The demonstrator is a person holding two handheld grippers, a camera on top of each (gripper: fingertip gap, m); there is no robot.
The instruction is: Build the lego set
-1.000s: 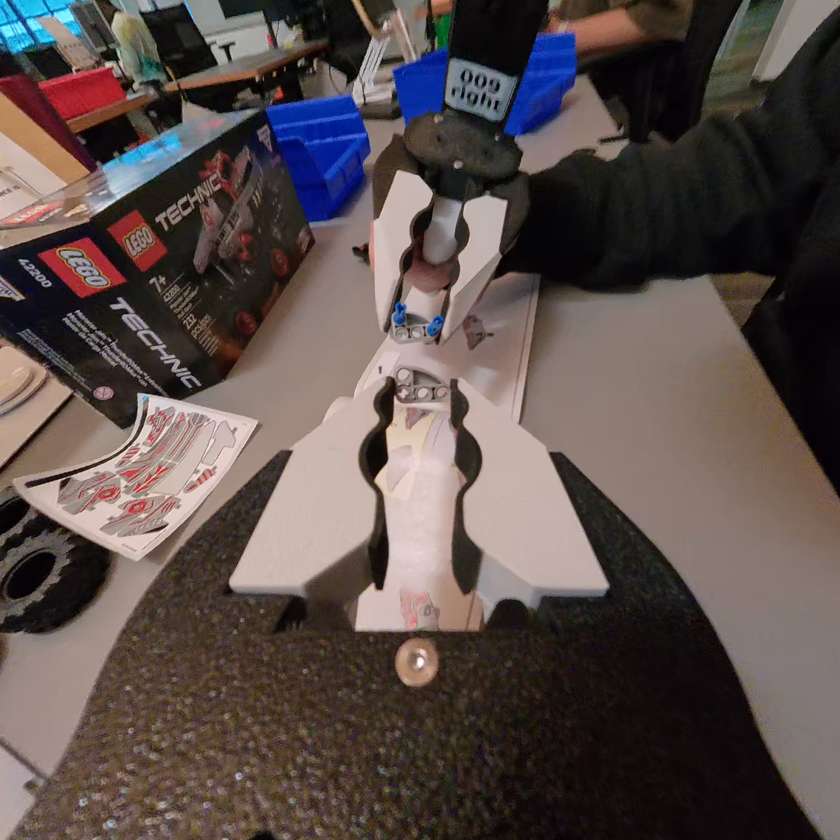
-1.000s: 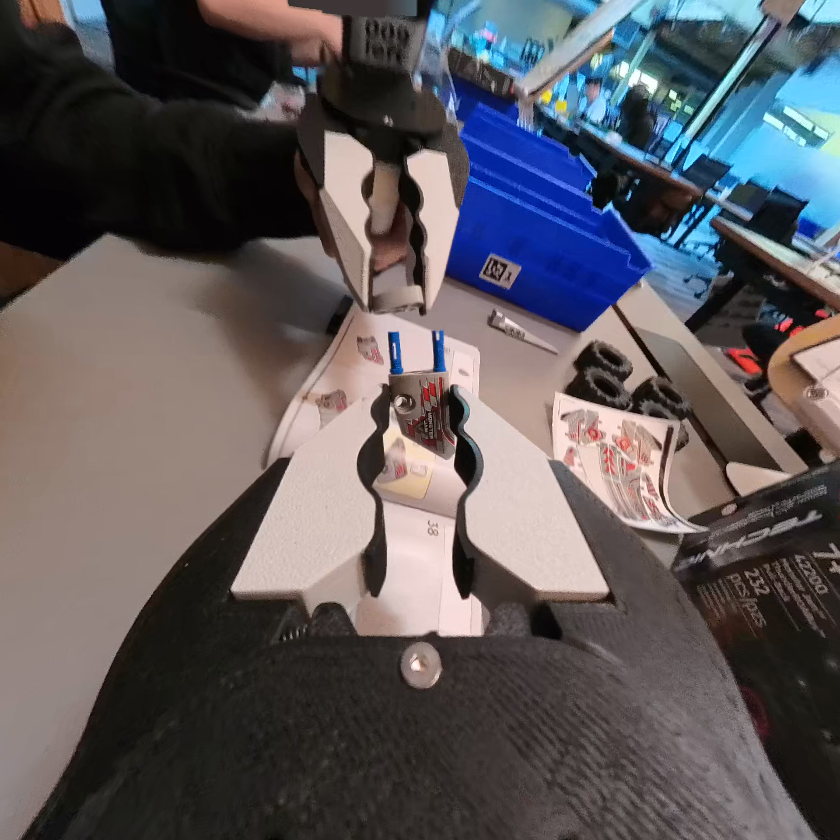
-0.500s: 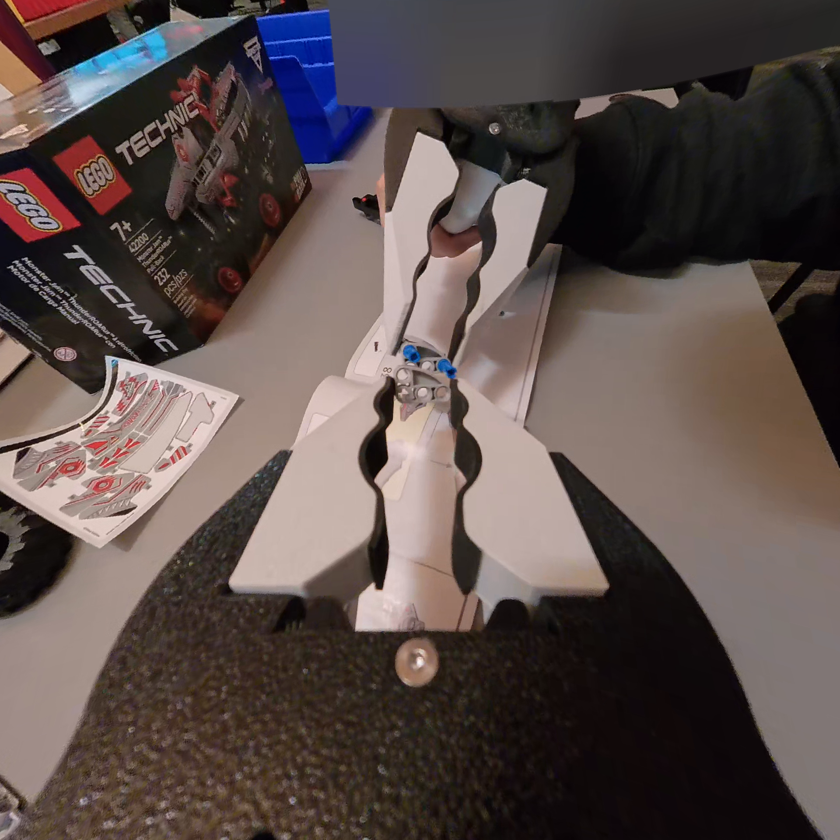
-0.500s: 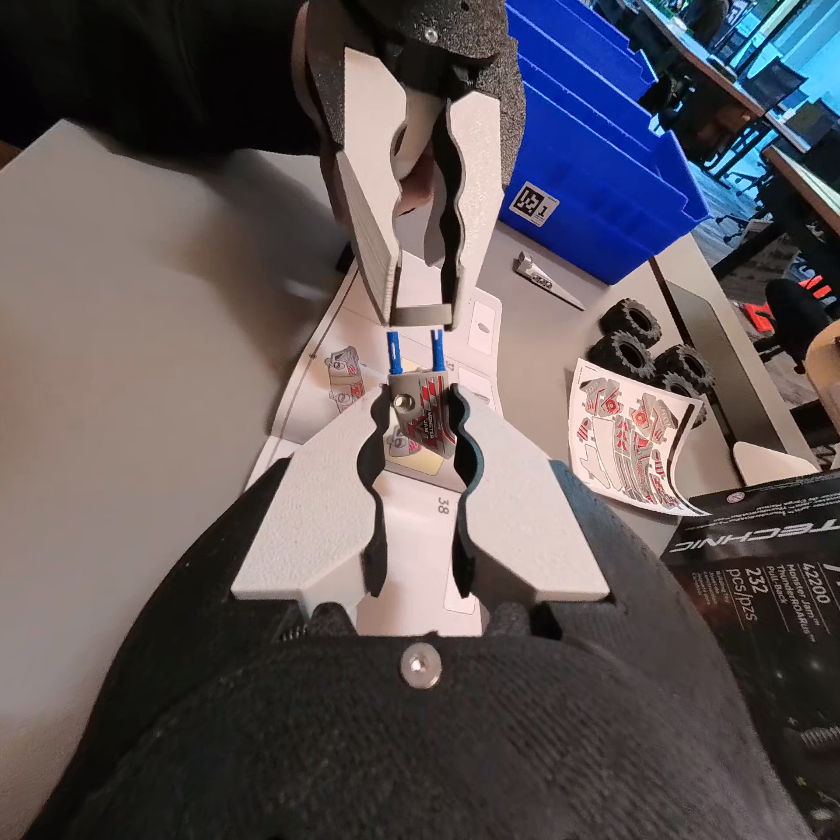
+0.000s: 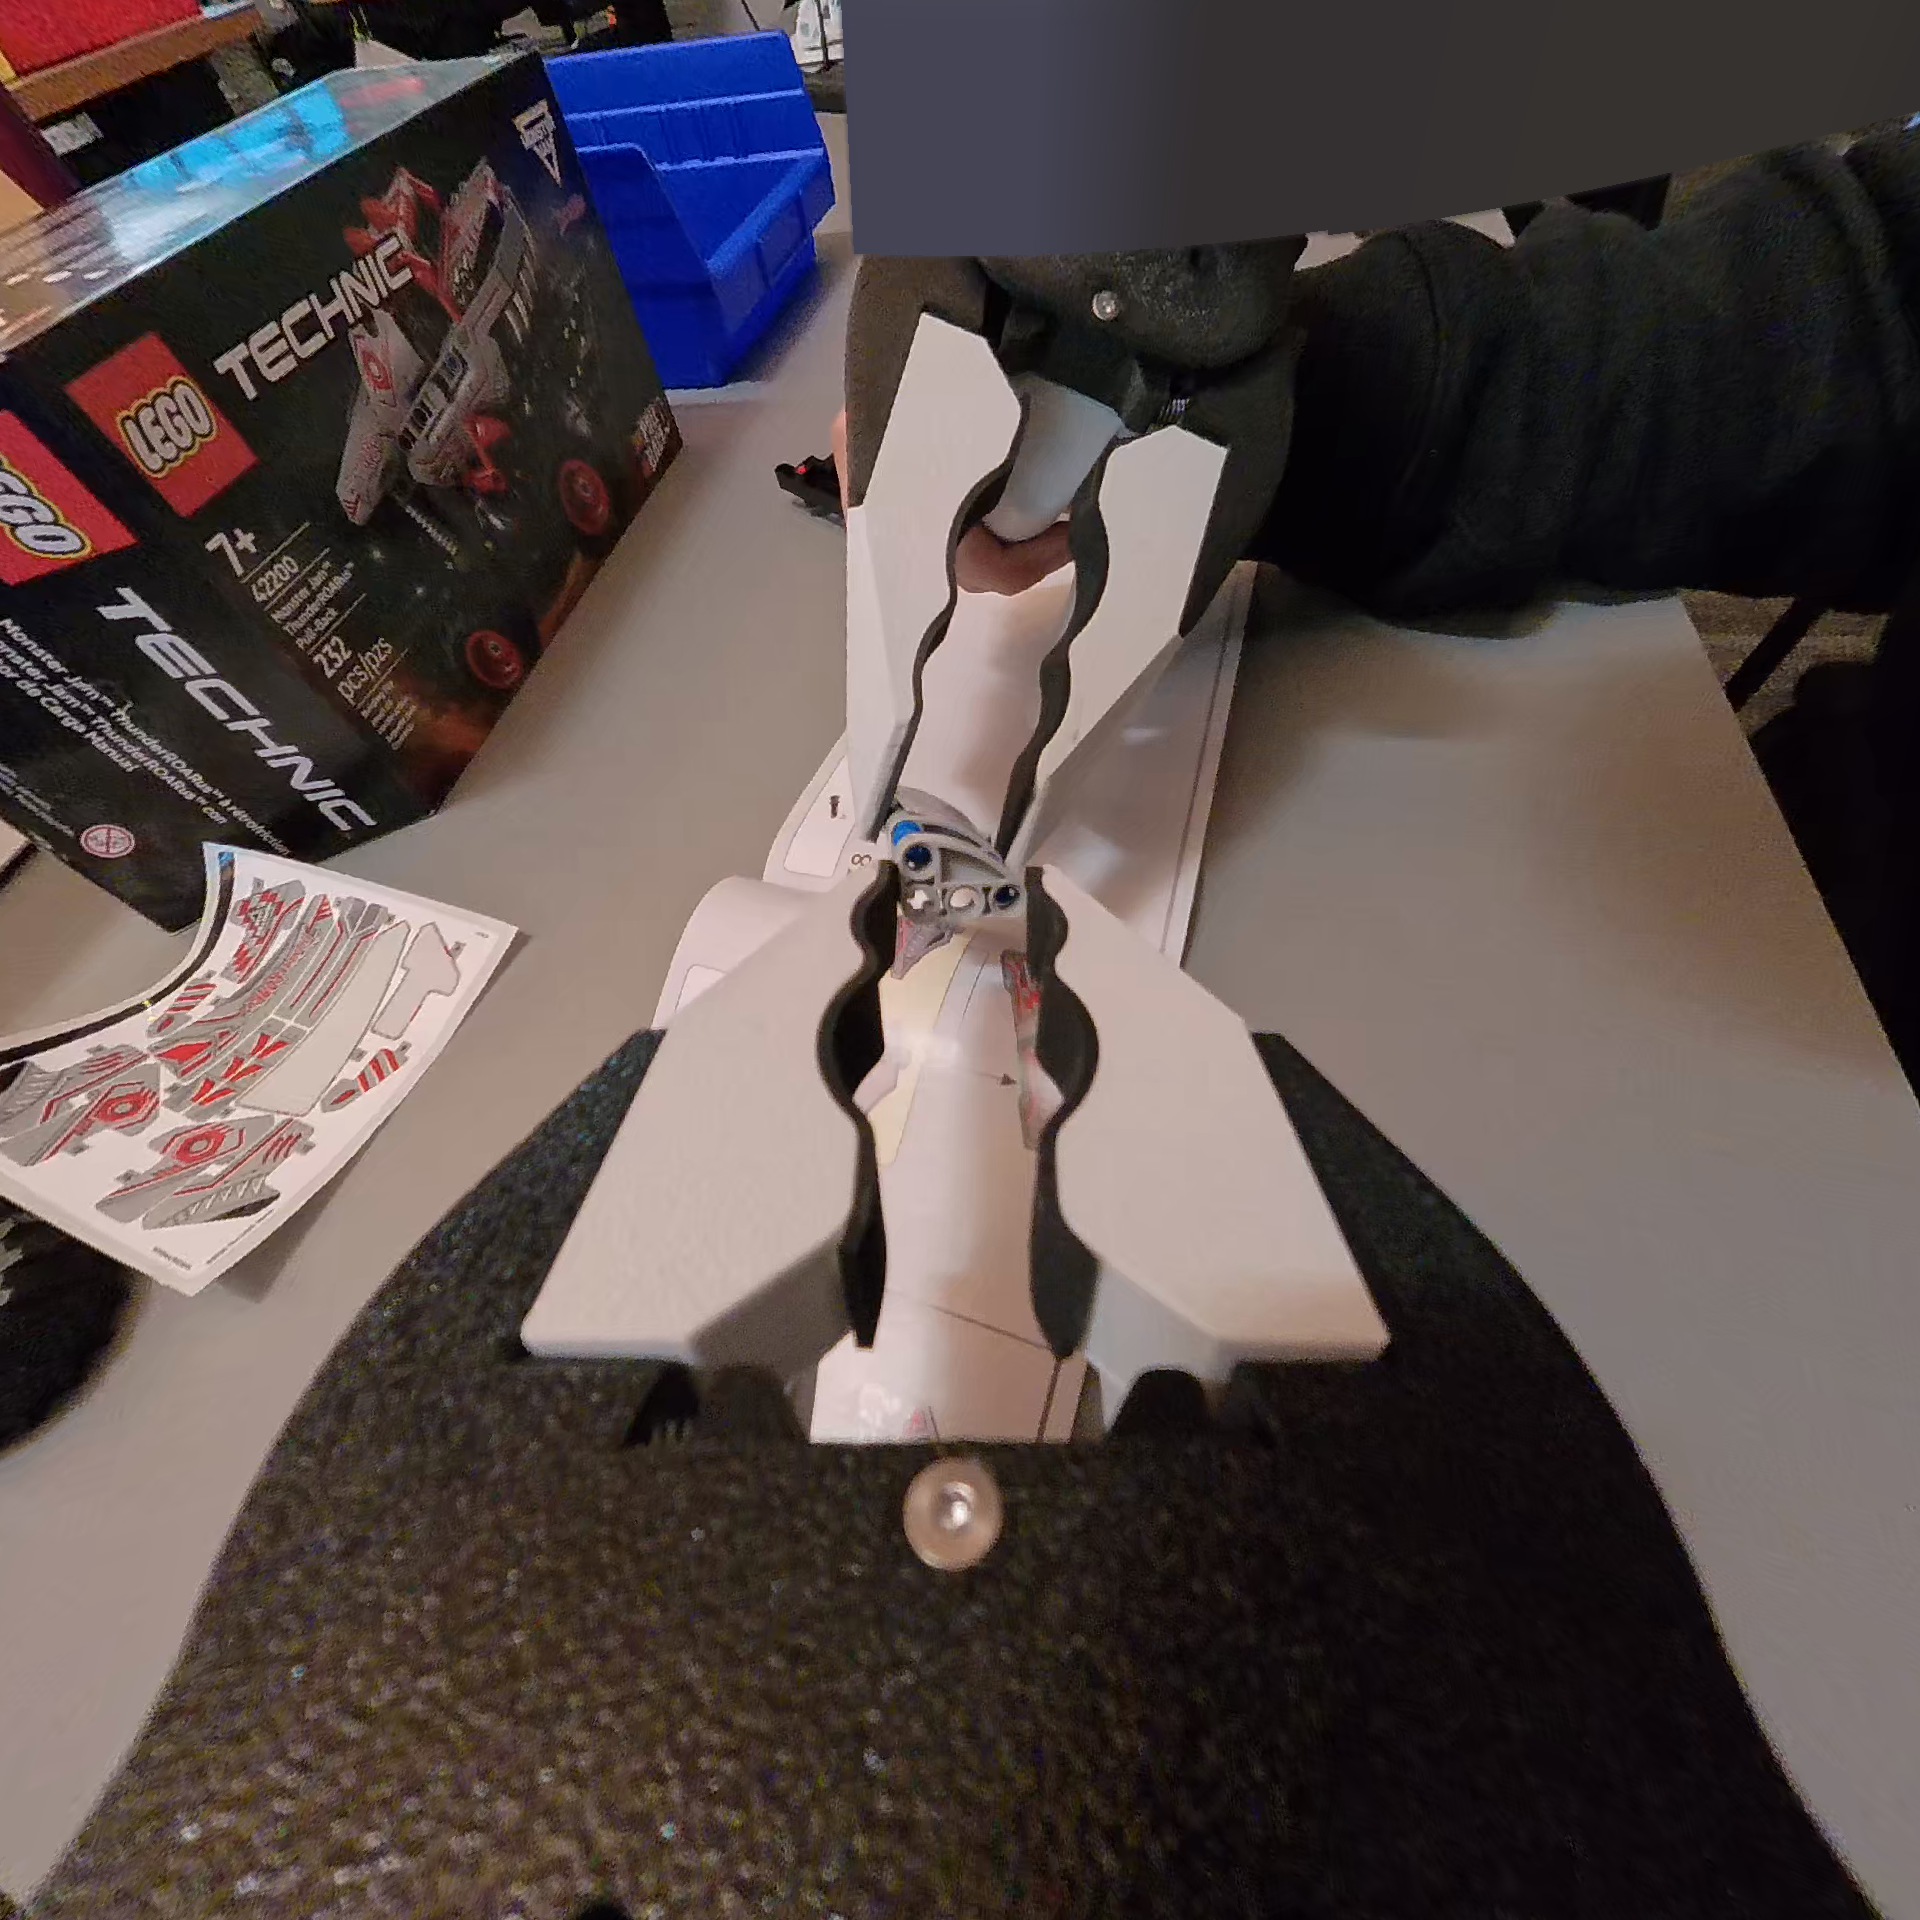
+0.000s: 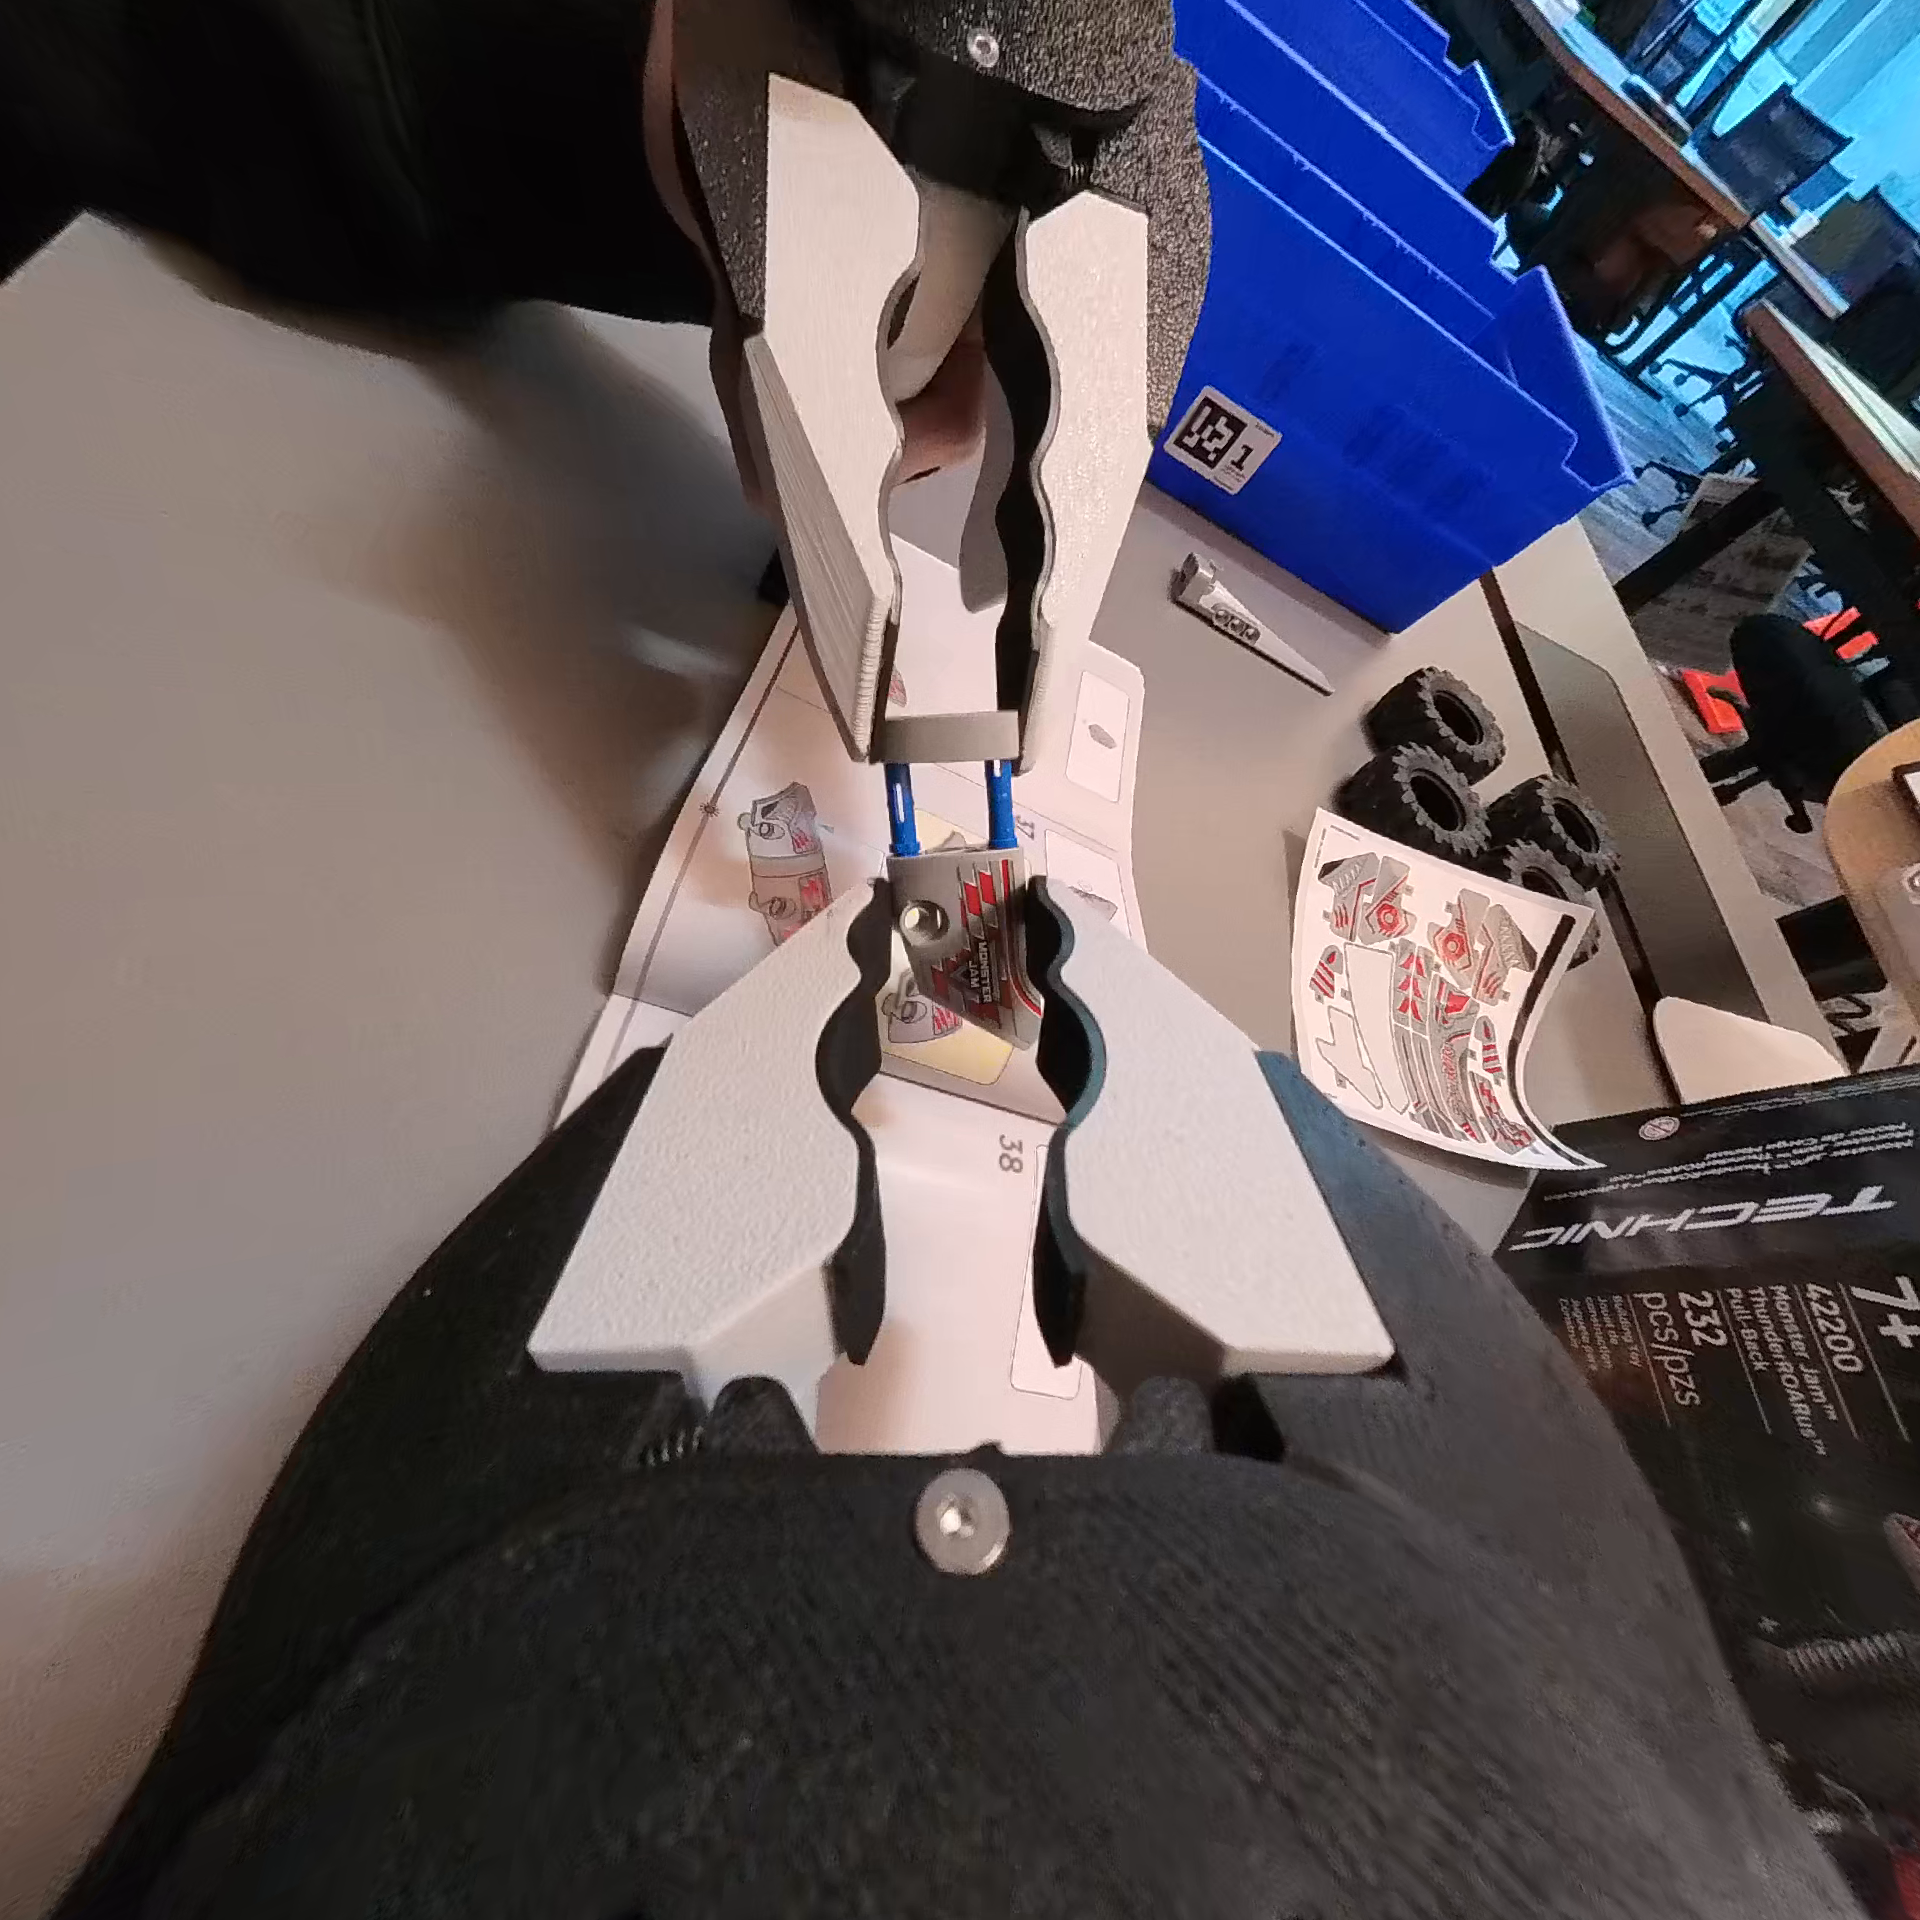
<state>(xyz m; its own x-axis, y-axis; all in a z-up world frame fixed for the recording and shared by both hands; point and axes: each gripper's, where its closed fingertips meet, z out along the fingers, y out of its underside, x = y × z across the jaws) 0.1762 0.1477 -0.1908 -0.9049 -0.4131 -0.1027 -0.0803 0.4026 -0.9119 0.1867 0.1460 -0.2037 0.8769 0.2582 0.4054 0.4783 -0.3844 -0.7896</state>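
Note:
My left gripper (image 5: 954,906) is shut on a small grey beam with holes (image 5: 961,896). My right gripper (image 6: 956,920) is shut on a grey panel with red stickers (image 6: 971,961). Two blue pins (image 6: 899,816) stick out of the panel toward the beam. In the right wrist view the left gripper (image 6: 951,746) comes down from above and holds the beam (image 6: 951,738) on the pin tips. In the left wrist view the right gripper (image 5: 945,826) meets mine tip to tip, and blue pin ends (image 5: 917,855) show in the beam's holes.
The instruction booklet (image 5: 1174,790) lies open under both grippers. The set's box (image 5: 291,499) and a sticker sheet (image 5: 229,1070) lie to the left in the left wrist view. Blue bins (image 6: 1382,343), black tyres (image 6: 1455,769) and a grey wedge piece (image 6: 1236,623) lie beyond. The grippers are tip to tip, or close to it.
The two grippers have closed the gap between them. The blue pins, apart from the beam before, now sit with their tips in the beam's holes.

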